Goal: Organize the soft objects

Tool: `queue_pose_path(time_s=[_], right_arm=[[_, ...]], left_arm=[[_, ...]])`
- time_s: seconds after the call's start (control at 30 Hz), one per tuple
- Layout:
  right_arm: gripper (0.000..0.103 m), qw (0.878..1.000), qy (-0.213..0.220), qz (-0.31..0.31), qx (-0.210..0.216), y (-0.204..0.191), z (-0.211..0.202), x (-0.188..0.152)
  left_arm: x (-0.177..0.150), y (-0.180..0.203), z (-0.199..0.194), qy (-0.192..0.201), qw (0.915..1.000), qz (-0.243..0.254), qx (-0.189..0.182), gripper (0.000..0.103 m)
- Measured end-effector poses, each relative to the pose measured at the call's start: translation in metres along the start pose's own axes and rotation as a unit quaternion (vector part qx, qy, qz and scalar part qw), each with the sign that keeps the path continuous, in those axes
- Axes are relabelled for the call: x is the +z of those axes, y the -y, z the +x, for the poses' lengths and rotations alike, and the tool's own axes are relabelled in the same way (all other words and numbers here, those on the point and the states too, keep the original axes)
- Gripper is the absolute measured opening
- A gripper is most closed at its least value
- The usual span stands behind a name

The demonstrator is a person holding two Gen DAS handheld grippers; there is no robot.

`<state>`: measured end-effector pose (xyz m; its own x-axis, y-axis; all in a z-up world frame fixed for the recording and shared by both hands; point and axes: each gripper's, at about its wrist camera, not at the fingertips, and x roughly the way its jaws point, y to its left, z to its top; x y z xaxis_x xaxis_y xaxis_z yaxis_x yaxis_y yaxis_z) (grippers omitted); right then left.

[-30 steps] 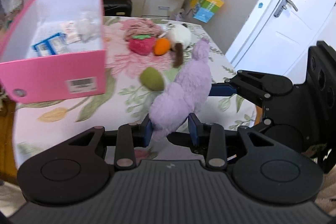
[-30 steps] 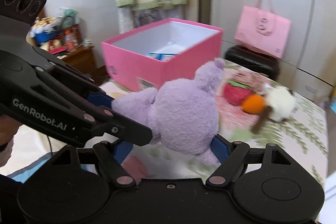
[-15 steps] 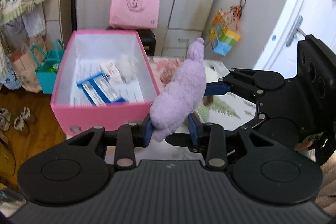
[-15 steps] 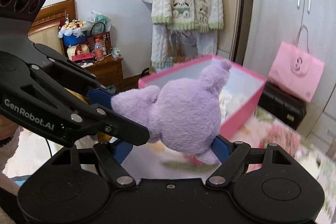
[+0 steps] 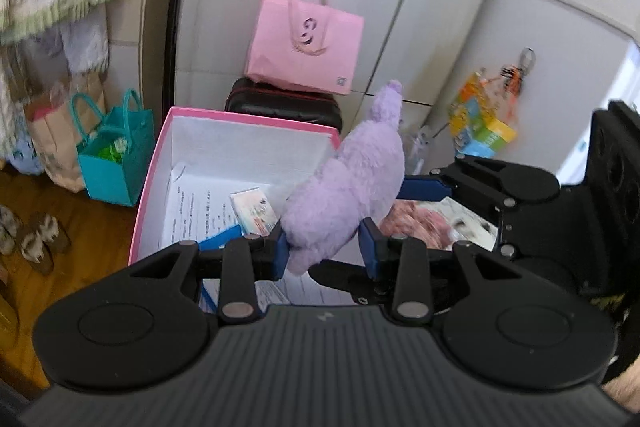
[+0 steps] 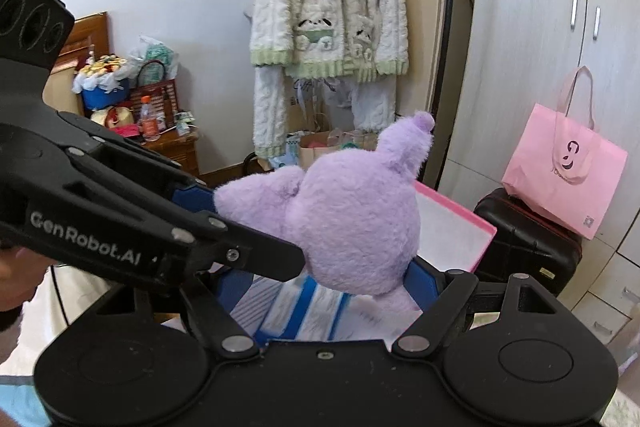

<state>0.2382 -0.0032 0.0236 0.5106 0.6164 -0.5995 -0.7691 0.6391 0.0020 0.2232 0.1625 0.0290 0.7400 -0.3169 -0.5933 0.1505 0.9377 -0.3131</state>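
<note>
A purple plush toy is held in the air by both grippers. My left gripper is shut on its lower end. My right gripper is shut on its body; the right gripper also shows in the left wrist view, clamped on the toy's side. The toy hangs over the open pink box, white inside, with papers and small packages on its bottom. The box's far corner also shows in the right wrist view.
A pink tote bag sits on a black suitcase behind the box. A teal bag stands on the wooden floor at left. A pink knitted item lies on the floral table at right. A cardigan hangs on the wall.
Both grippers lifted the purple plush off the table and carried it left, from beside the other toys to above the open pink box. Both stayed shut on it.
</note>
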Motion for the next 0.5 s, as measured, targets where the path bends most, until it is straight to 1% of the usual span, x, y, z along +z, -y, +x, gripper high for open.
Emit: queue_pose_path(time_s=[0.13, 0.2, 0.37, 0.5], right_arm=[[0.085, 0.999, -0.033, 0.028, 0.016, 0.027, 0.040, 0.007], [0.085, 0.998, -0.051, 0.029, 0.018, 0.034, 0.055, 0.007], [0.085, 0.995, -0.093, 0.015, 0.022, 0.040, 0.089, 0.009], [0.085, 0.992, -0.122, -0.006, 0.020, 0.039, 0.110, 0.014]], left_arm=[[0.012, -0.028, 0.038, -0.024, 0.9989, -0.041, -0.004, 0.035], [0.014, -0.041, 0.055, -0.037, 0.9974, -0.062, -0.008, 0.035], [0.012, -0.067, 0.083, -0.060, 0.9921, -0.109, -0.022, 0.035], [0.011, -0.081, 0.099, -0.081, 0.9878, -0.132, -0.014, 0.035]])
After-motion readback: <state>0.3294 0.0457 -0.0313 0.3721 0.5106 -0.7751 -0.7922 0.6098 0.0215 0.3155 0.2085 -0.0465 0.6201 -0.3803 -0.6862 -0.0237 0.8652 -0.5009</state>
